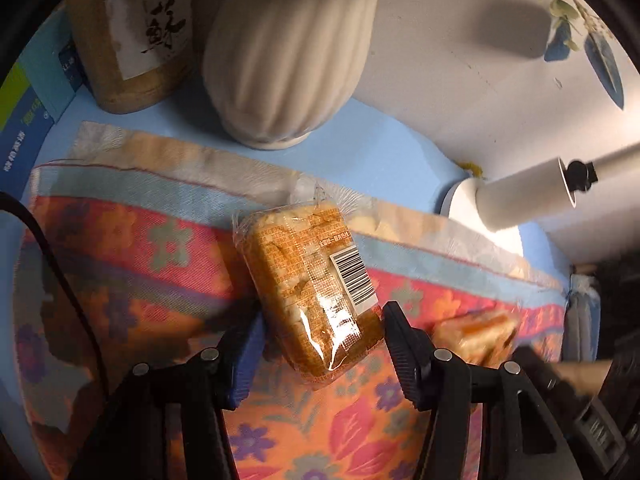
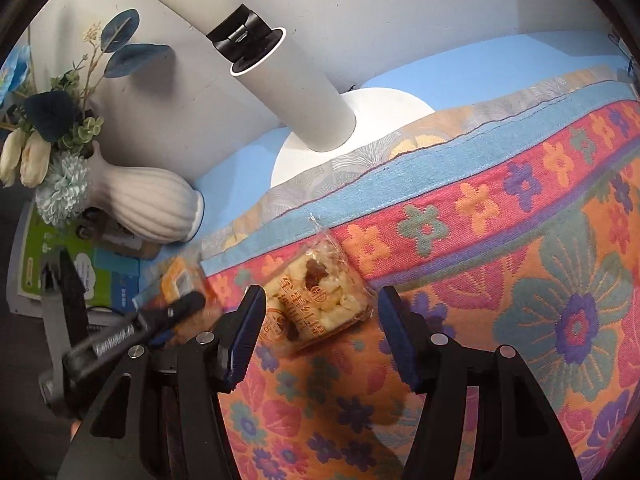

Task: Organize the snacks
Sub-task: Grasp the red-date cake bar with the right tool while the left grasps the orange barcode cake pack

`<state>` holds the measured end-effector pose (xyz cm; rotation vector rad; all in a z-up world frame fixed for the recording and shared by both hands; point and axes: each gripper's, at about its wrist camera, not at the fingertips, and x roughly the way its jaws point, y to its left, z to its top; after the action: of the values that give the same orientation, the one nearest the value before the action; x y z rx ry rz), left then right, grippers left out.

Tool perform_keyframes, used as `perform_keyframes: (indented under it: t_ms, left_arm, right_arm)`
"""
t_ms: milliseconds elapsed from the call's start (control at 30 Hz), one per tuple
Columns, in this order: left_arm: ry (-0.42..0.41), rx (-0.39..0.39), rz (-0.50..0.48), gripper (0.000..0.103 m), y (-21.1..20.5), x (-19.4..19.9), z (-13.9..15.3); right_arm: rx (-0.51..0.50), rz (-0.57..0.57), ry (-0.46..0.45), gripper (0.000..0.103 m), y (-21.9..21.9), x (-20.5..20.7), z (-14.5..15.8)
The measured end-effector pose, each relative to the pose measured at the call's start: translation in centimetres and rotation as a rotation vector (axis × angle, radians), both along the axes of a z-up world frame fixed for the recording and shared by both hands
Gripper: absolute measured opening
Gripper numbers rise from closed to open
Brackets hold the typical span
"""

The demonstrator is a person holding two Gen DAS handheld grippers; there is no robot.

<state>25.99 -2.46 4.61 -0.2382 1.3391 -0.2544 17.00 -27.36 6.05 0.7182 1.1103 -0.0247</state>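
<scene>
A wrapped orange-brown snack bar with a barcode (image 1: 310,284) lies on the flowered cloth (image 1: 132,264). My left gripper (image 1: 320,344) is open, with a finger on each side of the bar's near end. A second wrapped snack with pale chunks (image 2: 316,304) lies on the cloth (image 2: 520,280) in the right wrist view. My right gripper (image 2: 320,332) is open around it. This second snack shows blurred at the right of the left wrist view (image 1: 476,336). The left gripper (image 2: 176,312) and the barcode snack (image 2: 176,276) show at the left of the right wrist view.
A ribbed white vase (image 1: 288,60) with flowers (image 2: 44,152) stands behind the cloth on the blue surface. A brown labelled jar (image 1: 136,36) is beside it. A white lamp with a round base (image 2: 344,132) stands at the back. Boxes (image 2: 60,268) lie at the left.
</scene>
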Motion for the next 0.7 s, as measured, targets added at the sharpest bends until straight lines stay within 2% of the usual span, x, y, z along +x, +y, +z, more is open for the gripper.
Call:
perform_keyframes:
  t_ms: [33, 67, 133, 200, 267, 333, 500, 567, 700]
  left_arm:
    - [-0.005, 0.013, -0.012, 0.056, 0.6, -0.6, 0.1]
    - [-0.007, 0.021, -0.023, 0.056, 1.2, -1.4, 0.1]
    - [-0.002, 0.021, -0.031, 0.056, 2.1, -2.8, 0.2]
    - [0.004, 0.015, -0.029, 0.056, 3.2, -3.5, 0.1]
    - [0.008, 0.005, -0.034, 0.056, 3.3, -3.9, 0.1]
    - [0.008, -0.002, -0.048, 0.056, 3.3, -4.1, 0.2]
    - [0.008, -0.025, -0.066, 0.056, 4.0, -4.9, 0.7]
    - [0.015, -0.026, -0.062, 0.056, 4.6, -5.0, 0.7]
    - [0.009, -0.039, -0.046, 0.056, 5.9, -5.1, 1.1]
  right_arm:
    - [0.005, -0.022, 0.036, 0.058, -0.1, 0.3, -0.3]
    - [0.054, -0.049, 0.077, 0.06, -0.2, 0.5, -1.0]
    - [0.204, -0.119, 0.116, 0.061, -0.4, -0.2, -2.3]
    - [0.346, -0.184, 0.118, 0.061, -0.2, -0.9, -3.1]
    - [0.401, -0.238, 0.123, 0.062, -0.1, -0.9, -3.3]
    - [0.404, -0.257, 0.132, 0.063, 0.2, -0.6, -3.3]
    - [0.317, -0.26, 0.15, 0.065, 1.2, -0.3, -2.2]
    - [0.289, -0.24, 0.193, 0.065, 2.0, -0.1, -2.4]
    - [0.371, -0.26, 0.222, 0.065, 3.1, -1.8, -2.8]
